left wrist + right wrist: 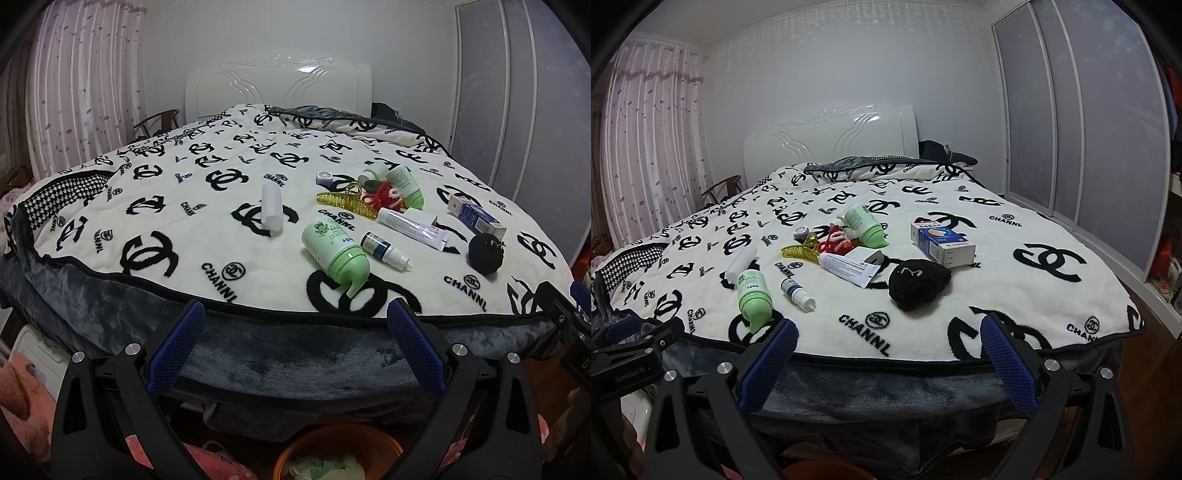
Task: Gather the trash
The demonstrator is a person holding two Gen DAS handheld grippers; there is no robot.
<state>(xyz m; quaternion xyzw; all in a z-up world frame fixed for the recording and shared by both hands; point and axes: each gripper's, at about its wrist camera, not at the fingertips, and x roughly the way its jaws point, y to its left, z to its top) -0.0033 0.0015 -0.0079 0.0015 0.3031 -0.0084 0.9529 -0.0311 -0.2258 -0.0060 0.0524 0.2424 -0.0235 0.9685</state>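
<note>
Both the left gripper point(295, 314) and right gripper point(889, 332) hang spread and empty at the bed's point(258, 354) foot, nothing yet picked; next, probably reaching the green bottle point(334, 251) lying nearest, above the orange bin point(332, 437).

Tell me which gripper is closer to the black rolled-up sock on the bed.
Right. The right gripper sits at the bed's foot edge almost straight in front of the black sock. The left gripper is off to the sock's left, with the sock far right in its view.
</note>
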